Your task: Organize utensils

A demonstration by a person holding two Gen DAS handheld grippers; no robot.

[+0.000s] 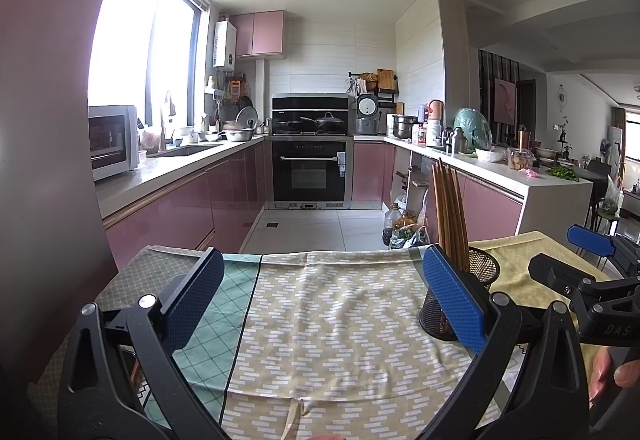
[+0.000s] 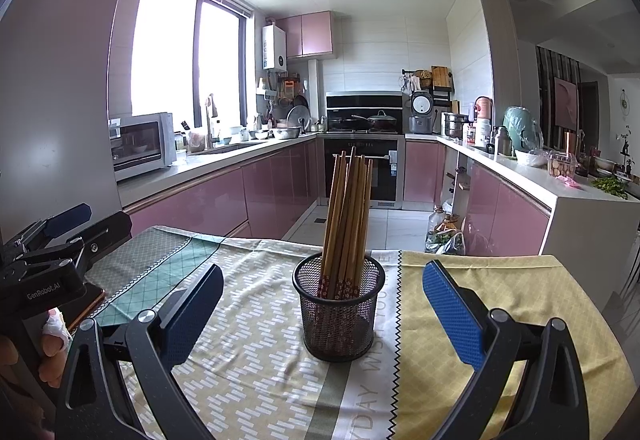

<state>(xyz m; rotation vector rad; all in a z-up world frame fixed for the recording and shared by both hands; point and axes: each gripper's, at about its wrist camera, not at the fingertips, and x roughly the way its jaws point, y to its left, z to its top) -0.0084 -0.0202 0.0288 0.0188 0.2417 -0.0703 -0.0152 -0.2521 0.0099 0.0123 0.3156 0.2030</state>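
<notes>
A black mesh holder [image 2: 338, 314] stands upright on the cloth-covered table [image 2: 256, 360]. Several wooden chopsticks [image 2: 346, 216] stand in it, leaning slightly. My right gripper [image 2: 322, 304] is open and empty, its blue pads [image 2: 452, 316] wide apart on either side of the holder, just in front of it. My left gripper [image 1: 324, 296] is open and empty over the patterned cloth [image 1: 328, 320]. The holder [image 1: 476, 272] and chopsticks [image 1: 450, 216] sit behind its right pad. The right gripper shows at the left wrist view's right edge [image 1: 588, 260]; the left gripper shows at the right wrist view's left edge [image 2: 60, 236].
The table's far edge [image 2: 280, 240] drops to the tiled kitchen floor [image 1: 320, 228]. Pink cabinets and counters run along both sides, with an oven [image 1: 310, 176] at the back. A dark flat object [image 2: 86, 306] lies at the table's left edge, under the left gripper.
</notes>
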